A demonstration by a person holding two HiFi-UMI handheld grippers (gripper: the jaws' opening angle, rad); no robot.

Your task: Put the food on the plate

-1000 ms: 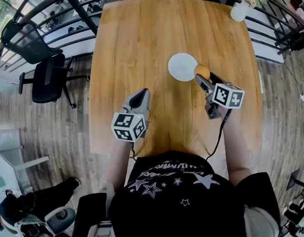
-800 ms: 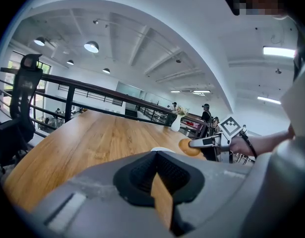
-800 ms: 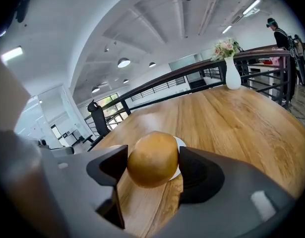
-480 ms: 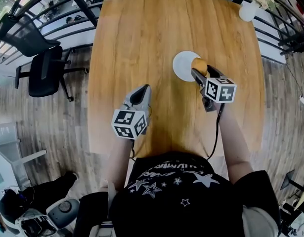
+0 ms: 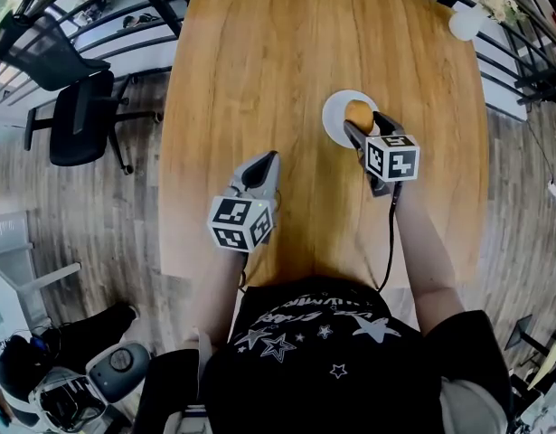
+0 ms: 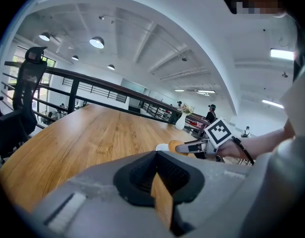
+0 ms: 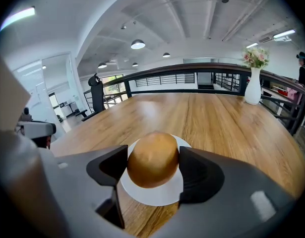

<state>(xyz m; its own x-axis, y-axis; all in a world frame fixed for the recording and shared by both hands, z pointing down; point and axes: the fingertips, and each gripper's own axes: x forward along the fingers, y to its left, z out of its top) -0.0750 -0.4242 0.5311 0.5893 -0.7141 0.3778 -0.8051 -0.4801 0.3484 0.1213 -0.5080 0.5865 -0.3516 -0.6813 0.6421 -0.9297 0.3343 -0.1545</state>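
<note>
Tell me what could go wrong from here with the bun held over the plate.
1. The bun is round and the plate looks flat. I cannot tell whether the bun touches it yet, so a release from height could send it rolling onto the table.
2. The right gripper clamps the bun on both sides. Pulling back before the jaws clear it could drag the bun off or shove the plate.
</note>
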